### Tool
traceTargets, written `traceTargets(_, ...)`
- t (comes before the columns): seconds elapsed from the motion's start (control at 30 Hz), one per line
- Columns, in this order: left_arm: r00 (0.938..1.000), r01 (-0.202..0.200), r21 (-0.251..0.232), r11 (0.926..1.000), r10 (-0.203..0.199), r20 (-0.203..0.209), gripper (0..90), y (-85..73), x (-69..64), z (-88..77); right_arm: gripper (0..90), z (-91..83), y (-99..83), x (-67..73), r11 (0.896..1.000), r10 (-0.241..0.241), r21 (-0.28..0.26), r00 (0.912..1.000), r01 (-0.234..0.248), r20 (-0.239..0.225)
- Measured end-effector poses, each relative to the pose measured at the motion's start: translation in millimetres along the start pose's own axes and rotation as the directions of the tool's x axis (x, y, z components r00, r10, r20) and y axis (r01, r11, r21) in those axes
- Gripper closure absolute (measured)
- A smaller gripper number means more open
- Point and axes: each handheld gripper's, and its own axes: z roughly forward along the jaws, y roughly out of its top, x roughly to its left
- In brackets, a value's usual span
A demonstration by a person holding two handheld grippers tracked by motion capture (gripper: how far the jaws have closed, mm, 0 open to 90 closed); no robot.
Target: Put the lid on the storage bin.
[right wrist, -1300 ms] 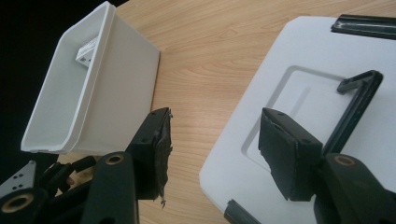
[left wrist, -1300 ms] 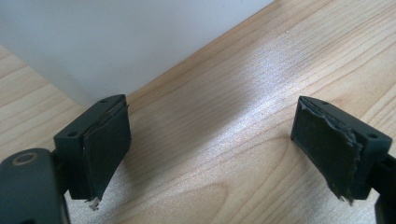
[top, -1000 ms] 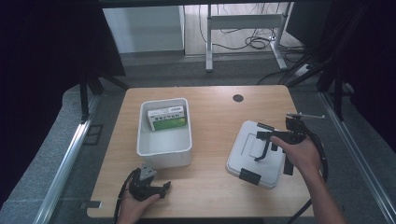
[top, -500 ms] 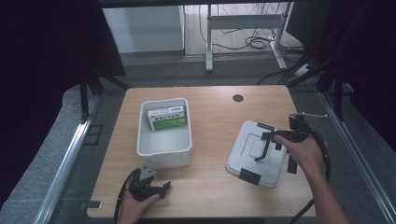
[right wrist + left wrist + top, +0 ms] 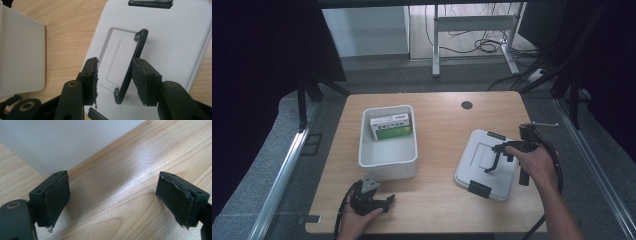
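Colours, taken from the light wood-grain table. On the table's left half: white bin holding a box with a white upper band and a green lower face. On its right half: pale grey-white lid with black handle and black clips. Near its far edge: small dark round spot. Both the left gripper and right gripper are black, with dark rubber pads.

A white bin holding a green-and-white box stands on the wooden table.
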Motion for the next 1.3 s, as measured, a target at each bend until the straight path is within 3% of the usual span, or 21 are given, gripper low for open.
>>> traceTargets(0.73,1.0,0.002,0.0,1.0,-0.002,0.0,12.0,0.0,-0.1,0.0,60.0,19.4,3.8,-7.3,0.997,0.064,0.047,0.9956,-0.068,0.068)
traceTargets(1.2,1.0,0.002,0.0,1.0,-0.002,0.0,12.0,-0.1,-0.2,0.0,67.1,31.7,5.8,-11.4,0.992,0.101,0.071,0.9906,-0.108,0.093)
traceTargets(1.3,1.0,0.003,-0.001,1.0,-0.003,0.0,12.0,-0.1,-0.2,0.0,69.9,34.5,6.5,-13.8,0.988,0.127,0.079,0.9869,-0.135,0.099)
